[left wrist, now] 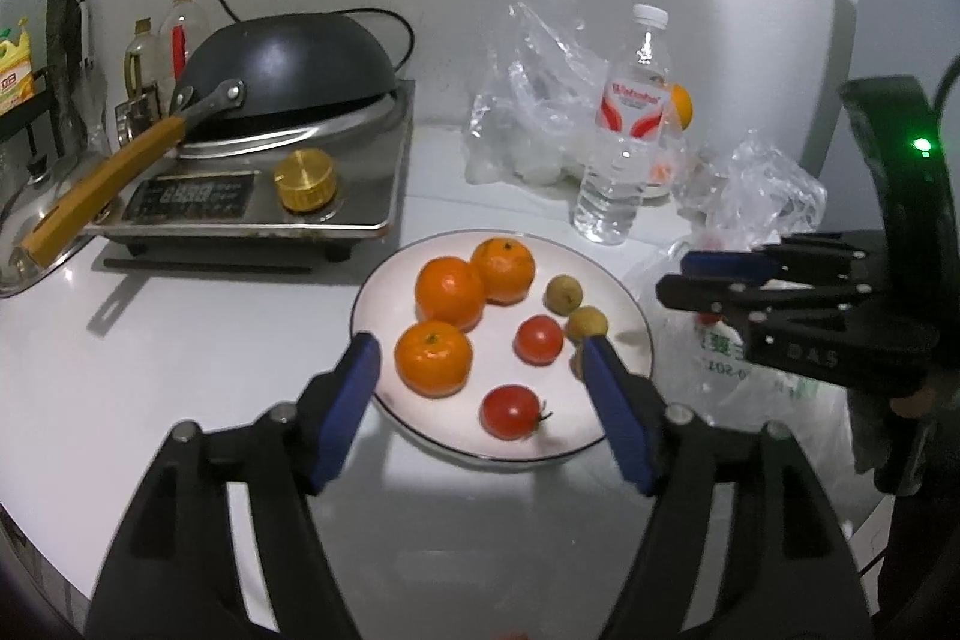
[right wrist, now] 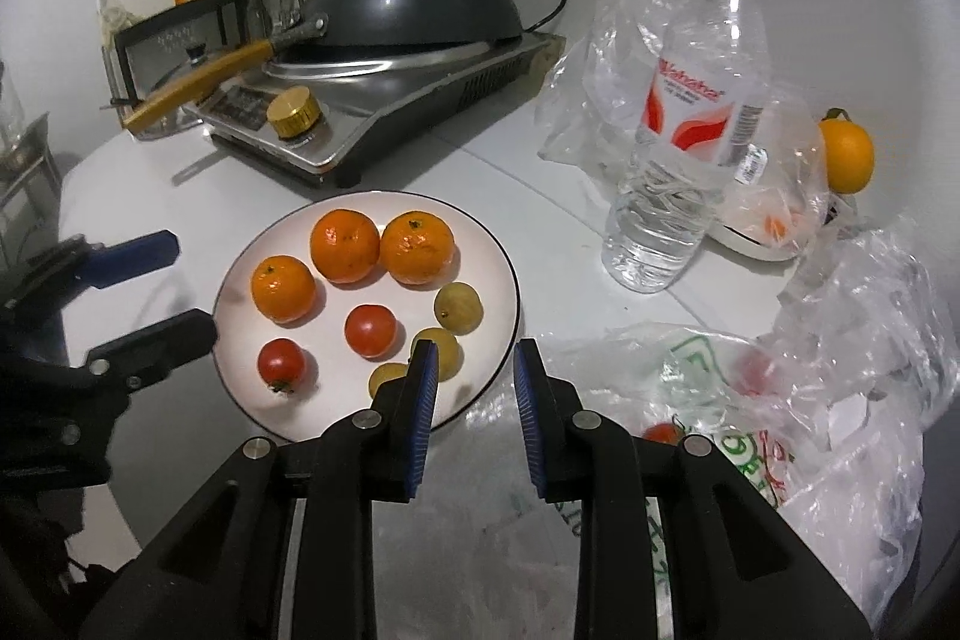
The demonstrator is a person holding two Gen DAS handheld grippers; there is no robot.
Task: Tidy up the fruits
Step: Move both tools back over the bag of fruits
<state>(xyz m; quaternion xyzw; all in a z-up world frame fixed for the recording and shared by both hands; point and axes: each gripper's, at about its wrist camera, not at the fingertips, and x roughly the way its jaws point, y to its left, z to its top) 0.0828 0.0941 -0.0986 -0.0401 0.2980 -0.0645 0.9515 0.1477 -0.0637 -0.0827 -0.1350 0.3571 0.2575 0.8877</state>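
On the white plate (right wrist: 480, 244) we see three oranges (right wrist: 345, 245), two tomatoes (right wrist: 370, 330) and three longans (right wrist: 458, 306). Our left tool (left wrist: 480, 355) gapes over the plate, empty; our right tool (right wrist: 474, 361), parted and empty, hovers at the plate's rim beside the plastic bag (right wrist: 750, 400).

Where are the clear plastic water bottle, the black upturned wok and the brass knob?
Clear plastic water bottle (right wrist: 690, 112): right wrist view, red label.
Black upturned wok (left wrist: 288, 61): left wrist view, domed underside.
Brass knob (left wrist: 305, 179): left wrist view, top face.

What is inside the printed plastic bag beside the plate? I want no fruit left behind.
Two red tomatoes show through the printed plastic bag. Crumpled folds hide the rest, so any more fruit cannot be seen.
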